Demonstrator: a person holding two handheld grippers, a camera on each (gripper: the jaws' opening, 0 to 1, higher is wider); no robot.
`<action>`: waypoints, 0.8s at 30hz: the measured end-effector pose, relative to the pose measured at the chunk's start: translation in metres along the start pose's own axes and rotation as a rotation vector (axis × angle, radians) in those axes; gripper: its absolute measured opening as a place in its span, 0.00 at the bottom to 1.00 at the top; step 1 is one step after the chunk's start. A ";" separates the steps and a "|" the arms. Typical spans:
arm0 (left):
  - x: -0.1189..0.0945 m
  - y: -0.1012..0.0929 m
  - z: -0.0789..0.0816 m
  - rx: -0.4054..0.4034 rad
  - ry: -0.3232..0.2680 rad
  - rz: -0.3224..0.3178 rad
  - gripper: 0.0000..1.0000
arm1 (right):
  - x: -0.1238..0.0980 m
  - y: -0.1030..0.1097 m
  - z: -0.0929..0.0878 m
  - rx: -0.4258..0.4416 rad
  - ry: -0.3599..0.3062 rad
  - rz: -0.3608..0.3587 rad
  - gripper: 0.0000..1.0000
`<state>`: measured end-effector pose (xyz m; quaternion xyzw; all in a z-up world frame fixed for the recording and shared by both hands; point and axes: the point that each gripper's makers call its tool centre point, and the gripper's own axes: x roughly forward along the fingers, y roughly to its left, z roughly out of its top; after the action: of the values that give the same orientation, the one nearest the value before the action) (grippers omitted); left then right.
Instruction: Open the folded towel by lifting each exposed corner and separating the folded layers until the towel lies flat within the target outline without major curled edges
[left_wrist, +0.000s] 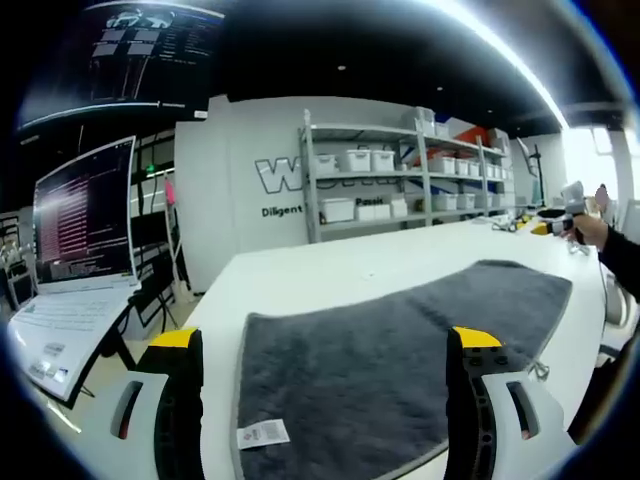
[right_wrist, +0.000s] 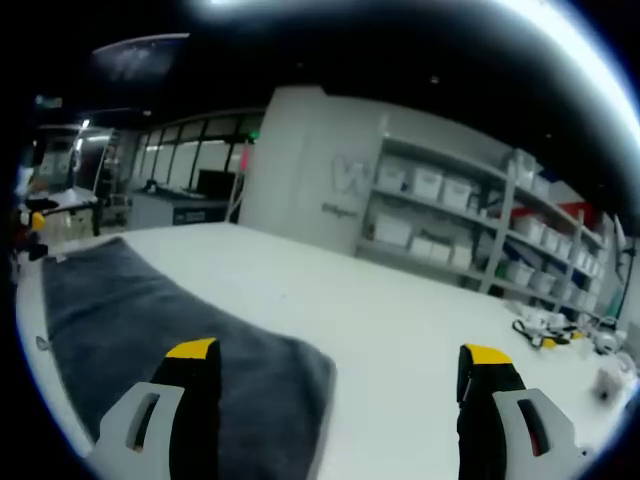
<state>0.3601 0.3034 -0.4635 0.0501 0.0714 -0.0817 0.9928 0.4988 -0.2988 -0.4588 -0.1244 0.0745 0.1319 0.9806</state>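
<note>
A grey towel (left_wrist: 390, 350) lies spread on the white table (left_wrist: 340, 270), a white label (left_wrist: 262, 434) at its near-left corner. My left gripper (left_wrist: 325, 345) hovers open over the towel's near end, with nothing between its yellow-tipped jaws. Past the towel's far end, a hand holds the right gripper (left_wrist: 572, 205). In the right gripper view the towel (right_wrist: 140, 310) runs off to the left, its near corner lying flat under the left jaw. My right gripper (right_wrist: 338, 352) is open and empty, half over that corner and half over bare table (right_wrist: 400, 300). A yellow-tipped shape (right_wrist: 35, 222) at the towel's far end looks like the left gripper.
An open laptop (left_wrist: 85, 215) stands on a stand left of the table. Shelves with white bins (left_wrist: 400, 170) line the back wall. Small tools and cables (right_wrist: 545, 330) lie on the table at far right. The table's front edge (left_wrist: 215, 300) runs close to the towel.
</note>
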 end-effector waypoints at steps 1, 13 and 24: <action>-0.001 -0.003 0.001 0.003 -0.004 -0.003 1.00 | -0.006 0.003 0.001 -0.001 -0.006 0.001 1.00; -0.020 -0.031 0.008 0.000 -0.044 -0.041 1.00 | -0.055 0.020 0.005 0.004 -0.058 -0.002 1.00; -0.034 -0.054 -0.002 0.002 -0.051 -0.090 1.00 | -0.089 0.047 0.000 0.008 -0.078 0.002 1.00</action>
<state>0.3172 0.2559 -0.4650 0.0460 0.0480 -0.1277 0.9896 0.4010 -0.2759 -0.4536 -0.1153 0.0368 0.1375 0.9831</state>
